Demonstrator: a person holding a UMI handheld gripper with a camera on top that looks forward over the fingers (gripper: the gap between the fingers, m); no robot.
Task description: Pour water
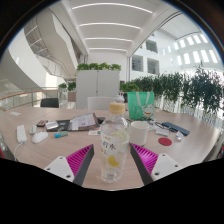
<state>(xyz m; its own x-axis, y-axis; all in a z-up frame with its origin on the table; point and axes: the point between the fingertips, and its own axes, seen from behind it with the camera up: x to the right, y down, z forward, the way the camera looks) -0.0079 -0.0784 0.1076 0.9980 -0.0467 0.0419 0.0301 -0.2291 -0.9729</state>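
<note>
We take the clear glass bottle (113, 152) as our landmark: it stands upright between the two fingers of the gripper (113, 163), with something yellowish showing through its lower part. The pink pads (80, 160) sit right against its sides, so we read the gripper as closed on the bottle, though the wide lens makes the contact line hard to judge.

Far to the left of the bottle, on the pale tabletop (60, 143), we see a small white mouse-like object (39, 137) and, just beyond it, some scattered small items we cannot identify. Nearer the bottle, still on its left and further back, lies a flat sheet of paper (82, 122).

Directly behind the bottle stands a translucent cup (117, 110), and beyond that a green container (140, 103). To the right of the bottle sits a white cup (139, 131), then a small red round lid (165, 142), and behind that a dark flat object (172, 128).

Across the back, behind everything on the tabletop, runs a row of green plants (185, 92) in white planters (98, 82).
</note>
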